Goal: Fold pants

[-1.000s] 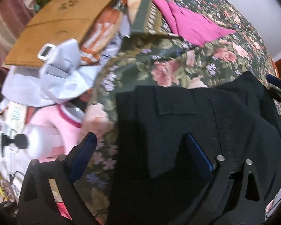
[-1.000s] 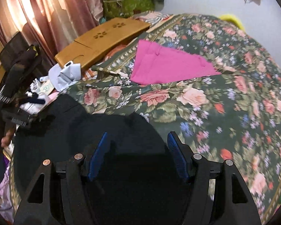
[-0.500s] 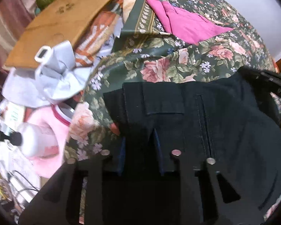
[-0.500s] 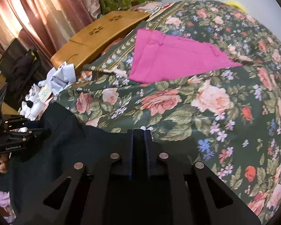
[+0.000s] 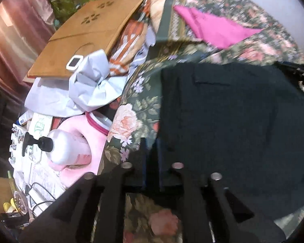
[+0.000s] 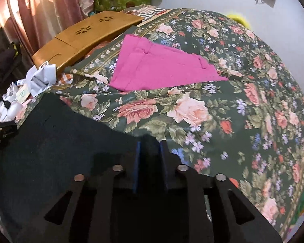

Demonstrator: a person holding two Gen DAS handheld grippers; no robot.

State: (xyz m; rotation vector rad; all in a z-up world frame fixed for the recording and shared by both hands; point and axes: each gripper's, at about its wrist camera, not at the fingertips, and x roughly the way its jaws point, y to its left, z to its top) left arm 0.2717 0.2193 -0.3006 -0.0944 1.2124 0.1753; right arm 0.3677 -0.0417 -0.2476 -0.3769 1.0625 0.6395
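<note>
Left gripper [image 5: 153,151]: jaws closing, clamped on edge of black pants [image 5: 223,117], cloth pinched between blue pads. Right gripper [image 6: 150,154]: jaws opening, black cloth between the pads, pads pressing on it. Pants [image 6: 56,145]: spread on floral bedspread [image 6: 243,101] at near edge of bed, stretched between both grippers. Beyond pants: folded pink garment [image 6: 158,68], flat on bedspread, well apart. Off bed edge: wooden lap desk [image 5: 85,36], crumpled grey cloth [image 5: 91,87], pump bottle [image 5: 60,147].

Left claw [image 5: 152,149] pinching black pants [image 5: 233,117]
</note>
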